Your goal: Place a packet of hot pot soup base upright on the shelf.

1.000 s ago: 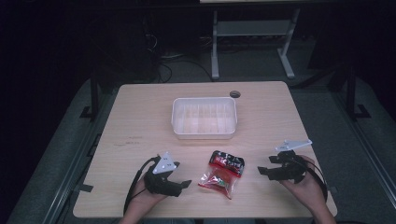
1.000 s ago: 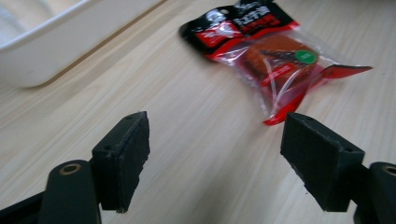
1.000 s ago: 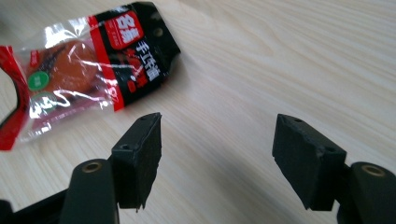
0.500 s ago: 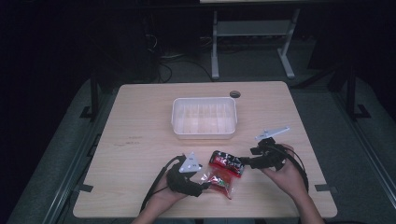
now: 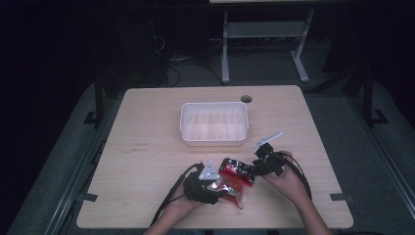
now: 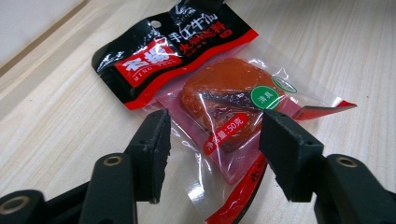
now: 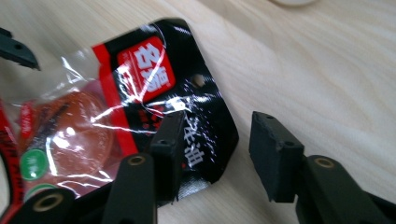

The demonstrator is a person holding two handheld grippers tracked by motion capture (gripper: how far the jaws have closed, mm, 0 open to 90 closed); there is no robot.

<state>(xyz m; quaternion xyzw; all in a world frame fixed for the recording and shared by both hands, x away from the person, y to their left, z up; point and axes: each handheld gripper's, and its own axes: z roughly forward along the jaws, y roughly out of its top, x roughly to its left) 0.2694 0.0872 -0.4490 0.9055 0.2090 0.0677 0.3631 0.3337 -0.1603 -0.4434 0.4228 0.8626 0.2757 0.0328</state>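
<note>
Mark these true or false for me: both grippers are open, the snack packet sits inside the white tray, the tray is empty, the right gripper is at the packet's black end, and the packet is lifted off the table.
1. Both the left gripper and the right gripper are open. True.
2. The snack packet sits inside the white tray. False: it lies on the table, nearer the person than the tray.
3. The tray is empty. True.
4. The right gripper is at the packet's black end. True.
5. The packet is lifted off the table. False: it lies flat on the wood.
</note>
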